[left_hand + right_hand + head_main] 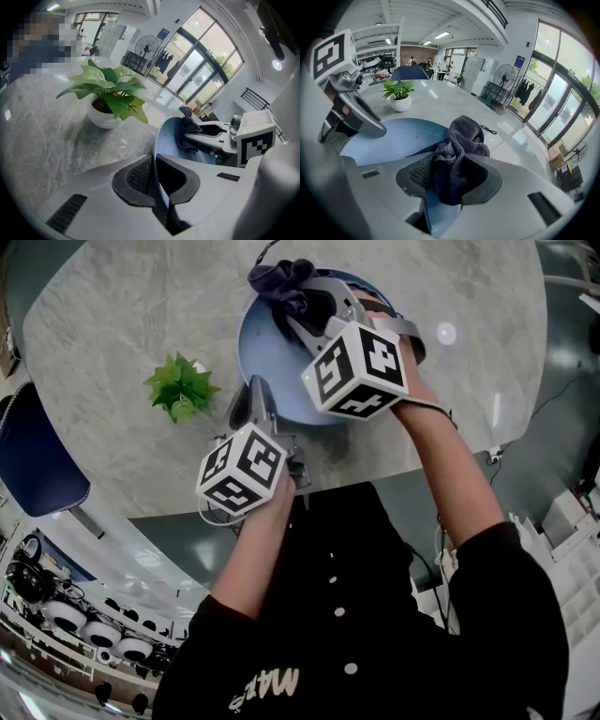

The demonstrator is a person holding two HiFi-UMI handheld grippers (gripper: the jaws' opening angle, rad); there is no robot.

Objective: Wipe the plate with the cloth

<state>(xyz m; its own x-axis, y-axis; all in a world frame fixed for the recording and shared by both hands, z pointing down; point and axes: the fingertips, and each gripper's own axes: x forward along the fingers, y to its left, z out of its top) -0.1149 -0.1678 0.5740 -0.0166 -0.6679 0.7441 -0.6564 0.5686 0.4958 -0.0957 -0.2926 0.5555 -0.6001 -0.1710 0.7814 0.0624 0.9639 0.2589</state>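
A blue plate lies on the marble table near its front edge. My left gripper is shut on the plate's near rim, and in the left gripper view the thin rim stands between the two pads. My right gripper reaches over the plate's far side, shut on a dark grey cloth. The right gripper view shows the cloth bunched between the jaws and resting on the plate, with the left gripper at the left rim. From the left gripper view, the cloth hangs on the plate's far side.
A small potted plant in a white pot stands on the table left of the plate. A blue chair stands at the table's left. A small round white object lies to the right. The table's front edge runs just below the left gripper.
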